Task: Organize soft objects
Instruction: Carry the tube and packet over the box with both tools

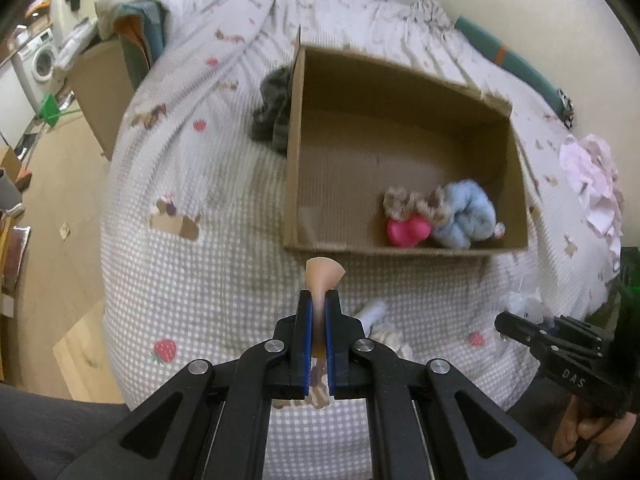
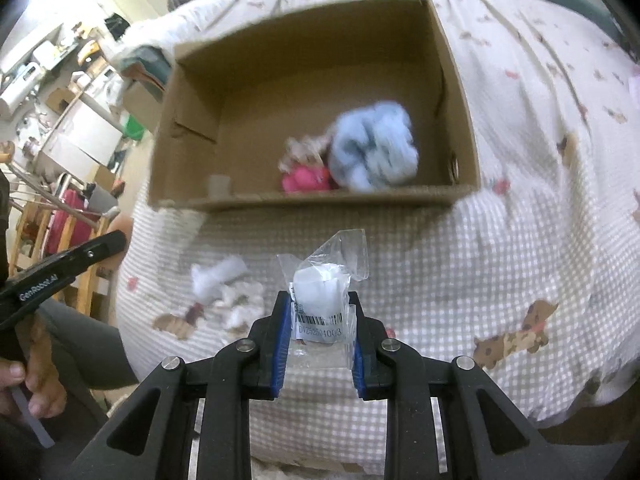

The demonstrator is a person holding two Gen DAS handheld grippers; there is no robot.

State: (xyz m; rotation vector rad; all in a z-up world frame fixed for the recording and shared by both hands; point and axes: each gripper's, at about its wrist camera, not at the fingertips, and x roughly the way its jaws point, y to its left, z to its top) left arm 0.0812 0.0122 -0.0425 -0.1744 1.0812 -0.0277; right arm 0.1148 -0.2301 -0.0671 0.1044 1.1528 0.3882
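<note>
An open cardboard box (image 1: 294, 168) (image 2: 168, 128) stands on a checked bedspread. In its near right corner lie a light blue fluffy scrunchie (image 1: 466, 208) (image 2: 372, 148), a pink soft toy (image 1: 408, 231) (image 2: 306, 180) and a beige patterned scrunchie (image 1: 412, 200). My left gripper (image 1: 319, 296) is shut on a thin peach-coloured soft piece (image 1: 324, 274), just short of the box's near wall. My right gripper (image 2: 318, 298) is shut on a clear plastic bag holding a white soft item (image 2: 322, 286), lifted above the bedspread in front of the box.
A grey scrunchie (image 1: 274, 108) lies outside the box's left wall. White soft bits (image 2: 224, 280) (image 1: 384, 320) rest on the bedspread near me. Pink cloth (image 1: 592, 184) lies at the right. Another cardboard box (image 1: 100, 80) stands off the bed's left side.
</note>
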